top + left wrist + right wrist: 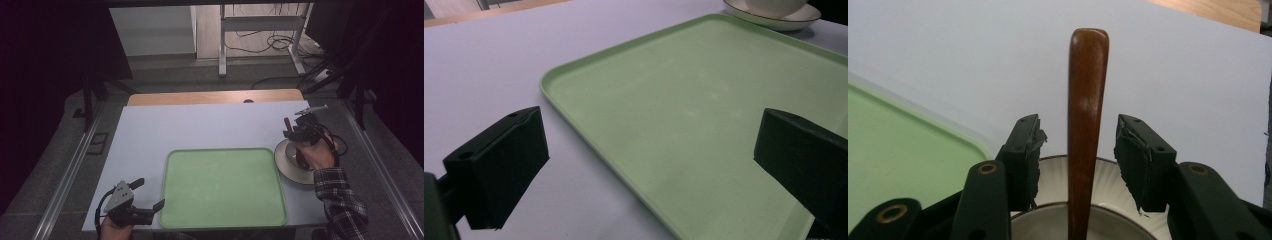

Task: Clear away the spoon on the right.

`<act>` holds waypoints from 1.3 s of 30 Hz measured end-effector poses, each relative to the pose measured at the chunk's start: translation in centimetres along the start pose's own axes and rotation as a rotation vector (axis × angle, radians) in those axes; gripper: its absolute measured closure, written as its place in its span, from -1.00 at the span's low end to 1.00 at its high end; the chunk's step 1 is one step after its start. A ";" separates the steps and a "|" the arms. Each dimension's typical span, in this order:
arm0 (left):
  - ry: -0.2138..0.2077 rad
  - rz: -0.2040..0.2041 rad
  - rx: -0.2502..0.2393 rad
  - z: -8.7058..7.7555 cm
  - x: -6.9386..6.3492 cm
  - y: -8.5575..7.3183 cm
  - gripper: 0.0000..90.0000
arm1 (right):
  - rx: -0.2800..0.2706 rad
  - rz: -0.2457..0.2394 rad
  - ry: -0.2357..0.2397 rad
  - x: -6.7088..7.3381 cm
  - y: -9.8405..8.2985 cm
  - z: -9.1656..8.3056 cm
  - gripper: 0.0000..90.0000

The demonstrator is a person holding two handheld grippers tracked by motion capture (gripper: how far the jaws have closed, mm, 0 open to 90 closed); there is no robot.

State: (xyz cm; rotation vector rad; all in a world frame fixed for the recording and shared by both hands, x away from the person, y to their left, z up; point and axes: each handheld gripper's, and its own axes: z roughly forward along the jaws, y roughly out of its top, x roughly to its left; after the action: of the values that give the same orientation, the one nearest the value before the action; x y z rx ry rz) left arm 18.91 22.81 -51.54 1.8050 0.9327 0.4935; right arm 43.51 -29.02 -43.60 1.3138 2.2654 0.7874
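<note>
Wooden spoon handle (1087,115) stood in the cup on the saucer (286,161), between your right gripper's (1079,155) parted jaws. Stiff, light, probably slick: you should have clamped mid-handle. Your left gripper (148,194) gaped beside the green tray (223,187).

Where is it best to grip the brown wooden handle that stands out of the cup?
Probably on the wooden handle, mid-length above the cup rim. Its flat, slim stem already lies between the open jaws of the right hand-held gripper; close from both sides.
</note>
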 end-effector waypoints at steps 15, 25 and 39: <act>-0.002 0.002 0.004 0.0 0.0 0.0 -0.98 | 0.062 -0.026 0.011 0.1 1.3 1.0 0.67; -0.001 0.006 0.005 0.0 0.0 0.0 -0.98 | 0.063 -0.063 0.024 0.6 2.0 -0.1 0.69; -0.001 0.008 0.005 0.0 0.0 0.0 -0.98 | 0.064 -0.114 0.025 1.2 3.1 -1.8 0.70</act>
State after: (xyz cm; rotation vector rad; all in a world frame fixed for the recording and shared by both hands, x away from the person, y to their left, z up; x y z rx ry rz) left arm 18.90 22.76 -51.51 1.8143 0.9269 0.4954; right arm 43.88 -27.22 -40.30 1.1960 2.3799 0.7009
